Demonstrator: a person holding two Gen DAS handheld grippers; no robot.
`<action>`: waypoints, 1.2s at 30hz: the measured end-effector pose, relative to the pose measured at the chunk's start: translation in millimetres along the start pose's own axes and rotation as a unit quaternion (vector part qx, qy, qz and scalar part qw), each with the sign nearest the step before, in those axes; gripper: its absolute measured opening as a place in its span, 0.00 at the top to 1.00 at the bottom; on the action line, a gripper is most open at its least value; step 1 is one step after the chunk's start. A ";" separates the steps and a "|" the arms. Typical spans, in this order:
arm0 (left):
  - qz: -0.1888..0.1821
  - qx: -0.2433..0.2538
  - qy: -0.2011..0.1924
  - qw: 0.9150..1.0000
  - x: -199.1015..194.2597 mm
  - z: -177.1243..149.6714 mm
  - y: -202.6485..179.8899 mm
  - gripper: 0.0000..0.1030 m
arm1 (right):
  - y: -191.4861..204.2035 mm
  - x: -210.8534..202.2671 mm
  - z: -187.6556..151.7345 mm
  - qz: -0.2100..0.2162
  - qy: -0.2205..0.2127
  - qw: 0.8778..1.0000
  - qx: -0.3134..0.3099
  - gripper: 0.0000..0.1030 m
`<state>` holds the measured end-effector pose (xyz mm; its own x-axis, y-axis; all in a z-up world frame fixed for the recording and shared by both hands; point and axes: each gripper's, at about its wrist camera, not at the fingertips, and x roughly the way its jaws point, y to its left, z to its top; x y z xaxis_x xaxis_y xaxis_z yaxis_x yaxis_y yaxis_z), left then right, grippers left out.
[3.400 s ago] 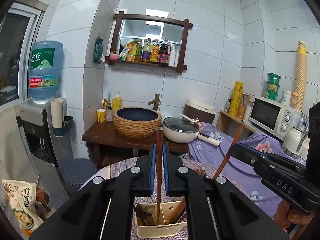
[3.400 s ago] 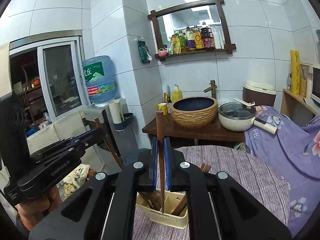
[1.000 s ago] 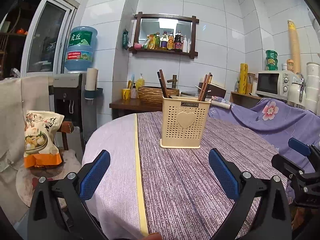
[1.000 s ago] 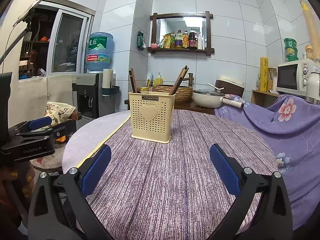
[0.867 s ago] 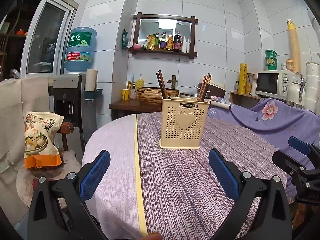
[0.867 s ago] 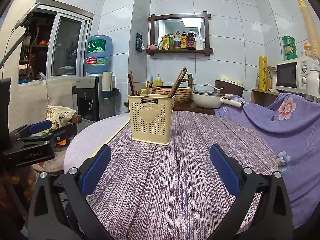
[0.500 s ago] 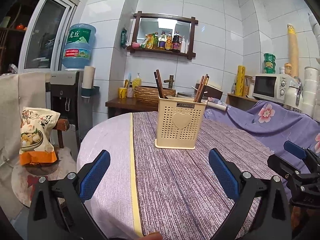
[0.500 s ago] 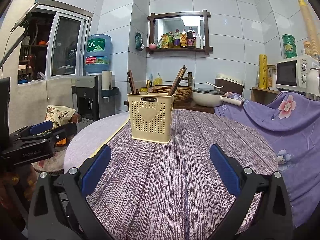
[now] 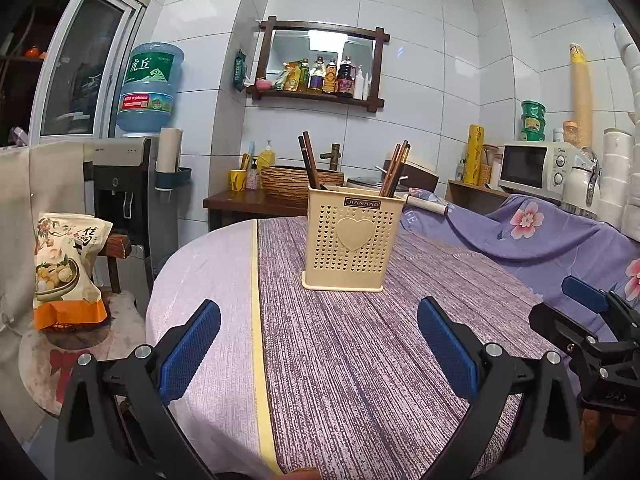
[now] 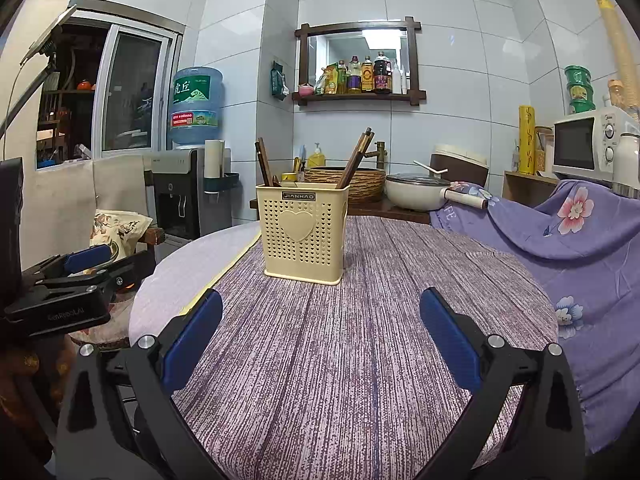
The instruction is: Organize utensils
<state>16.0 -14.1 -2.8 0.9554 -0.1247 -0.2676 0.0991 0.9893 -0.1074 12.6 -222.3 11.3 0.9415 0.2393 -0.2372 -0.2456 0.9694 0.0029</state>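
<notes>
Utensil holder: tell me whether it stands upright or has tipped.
Upright. The utensil holder sits flat on the table, with chopsticks leaning out of its open top.

Bare tablecloth (image 10: 340,360) between both wide-open hand-held grippers and the lone upright utensil holder (image 10: 303,234) ahead.

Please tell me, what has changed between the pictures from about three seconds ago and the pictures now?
Each gripper then pinched a wooden chopstick above the utensil holder. Both have let go and drawn back low over the table. The left gripper and right gripper now gape open and empty, and the chopsticks stand in the holder. The holder itself has stayed in its place on the table.
</notes>
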 end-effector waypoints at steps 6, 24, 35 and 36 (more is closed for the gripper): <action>-0.002 -0.001 0.001 1.000 0.3 0.1 -0.7 0.06 | 0.1 0.5 -0.5 0.001 0.001 1.000 -0.001 0.06; -0.001 -0.001 0.006 1.000 1.7 -1.1 -2.8 0.06 | 0.8 2.2 -2.5 0.005 0.006 1.000 0.001 0.06; -0.001 -0.002 0.006 1.000 2.3 -1.2 -4.0 0.06 | 0.8 2.9 -3.2 0.006 0.009 1.000 0.001 0.06; -0.001 -0.002 0.007 1.000 2.6 -1.1 -4.2 0.06 | 0.7 2.8 -3.1 0.006 0.009 1.000 0.001 0.06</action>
<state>17.7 -18.7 -4.1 0.9512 -0.1269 -0.2814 0.0988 0.9888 -0.1119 14.3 -221.1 7.6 0.9345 0.2495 -0.2540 -0.2560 0.9666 0.0076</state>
